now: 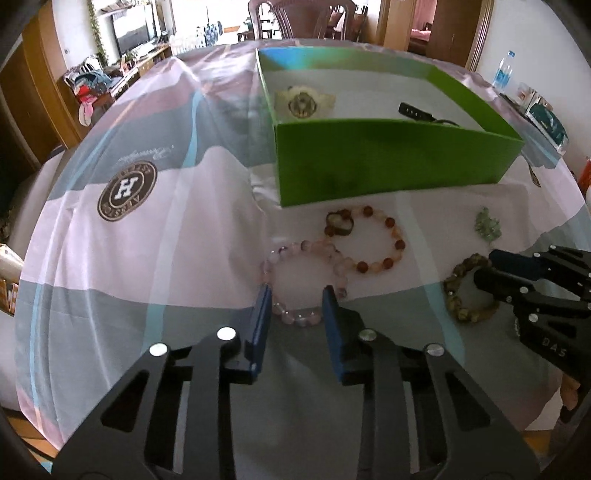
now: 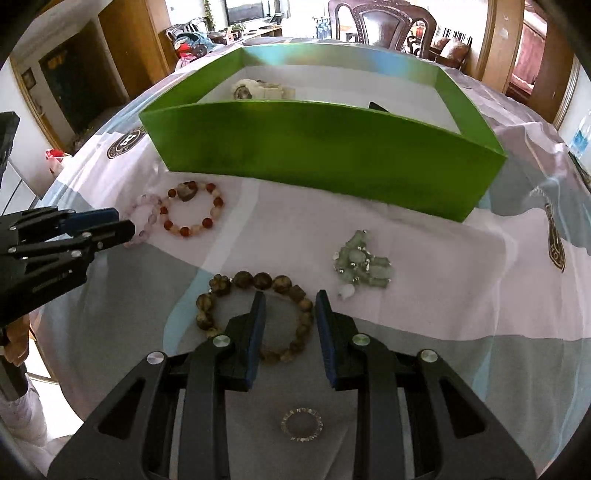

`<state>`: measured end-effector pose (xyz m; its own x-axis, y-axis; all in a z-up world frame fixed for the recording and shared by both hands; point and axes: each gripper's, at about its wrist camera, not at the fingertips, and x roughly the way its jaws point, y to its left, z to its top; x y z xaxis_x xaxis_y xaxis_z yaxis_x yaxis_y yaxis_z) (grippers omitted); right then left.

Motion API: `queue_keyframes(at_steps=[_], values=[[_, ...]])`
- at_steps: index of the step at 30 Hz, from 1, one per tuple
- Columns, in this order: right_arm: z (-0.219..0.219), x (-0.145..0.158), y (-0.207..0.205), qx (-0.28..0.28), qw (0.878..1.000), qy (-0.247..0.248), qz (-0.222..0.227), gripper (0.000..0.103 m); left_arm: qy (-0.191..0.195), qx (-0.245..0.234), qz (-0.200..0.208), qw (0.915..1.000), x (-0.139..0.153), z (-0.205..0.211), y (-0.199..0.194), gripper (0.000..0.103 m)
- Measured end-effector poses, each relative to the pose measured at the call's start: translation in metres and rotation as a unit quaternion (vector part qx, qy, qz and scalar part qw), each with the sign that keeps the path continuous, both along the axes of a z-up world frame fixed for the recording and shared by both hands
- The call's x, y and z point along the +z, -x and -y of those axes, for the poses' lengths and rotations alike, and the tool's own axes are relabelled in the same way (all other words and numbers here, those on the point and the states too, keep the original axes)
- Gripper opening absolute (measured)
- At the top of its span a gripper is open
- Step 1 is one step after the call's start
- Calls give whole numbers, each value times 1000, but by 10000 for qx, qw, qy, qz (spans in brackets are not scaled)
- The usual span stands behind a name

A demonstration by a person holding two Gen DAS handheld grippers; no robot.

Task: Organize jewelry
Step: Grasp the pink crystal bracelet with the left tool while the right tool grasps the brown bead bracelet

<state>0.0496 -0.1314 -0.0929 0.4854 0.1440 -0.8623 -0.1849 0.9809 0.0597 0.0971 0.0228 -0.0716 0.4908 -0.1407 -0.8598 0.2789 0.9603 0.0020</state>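
My left gripper [image 1: 297,295] points down at a pink bead bracelet [image 1: 299,315] on the tablecloth. Its blue pads straddle the bracelet's near arc with a narrow gap, and I see no squeeze on the beads. My right gripper [image 2: 290,299] is open over a brown bead bracelet [image 2: 262,280], one finger inside the ring and the other outside its right side. A red-and-white bracelet [image 1: 399,244] with a dark pendant, a green bead cluster [image 2: 364,264] and a silver ring [image 2: 302,424] lie loose. Behind them stands the green box [image 2: 314,158].
Inside the green box [image 1: 388,162] lie a cream ornament [image 1: 303,101] and a black strap-like piece [image 1: 413,110]. A water bottle [image 1: 504,72] stands at the table's far right, with a wooden chair [image 1: 303,18] behind. A hand shows under each gripper.
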Motion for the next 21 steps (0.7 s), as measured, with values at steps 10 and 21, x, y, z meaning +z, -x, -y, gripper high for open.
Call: queue_keyframes(at_steps=[10, 21], values=[[9, 7, 2, -90, 9999, 105, 102, 8, 47, -95, 131, 9999, 10, -1, 9, 1], [53, 15, 7, -714, 9973, 90, 135, 26, -151, -127, 256, 9995, 16, 4, 11, 17]])
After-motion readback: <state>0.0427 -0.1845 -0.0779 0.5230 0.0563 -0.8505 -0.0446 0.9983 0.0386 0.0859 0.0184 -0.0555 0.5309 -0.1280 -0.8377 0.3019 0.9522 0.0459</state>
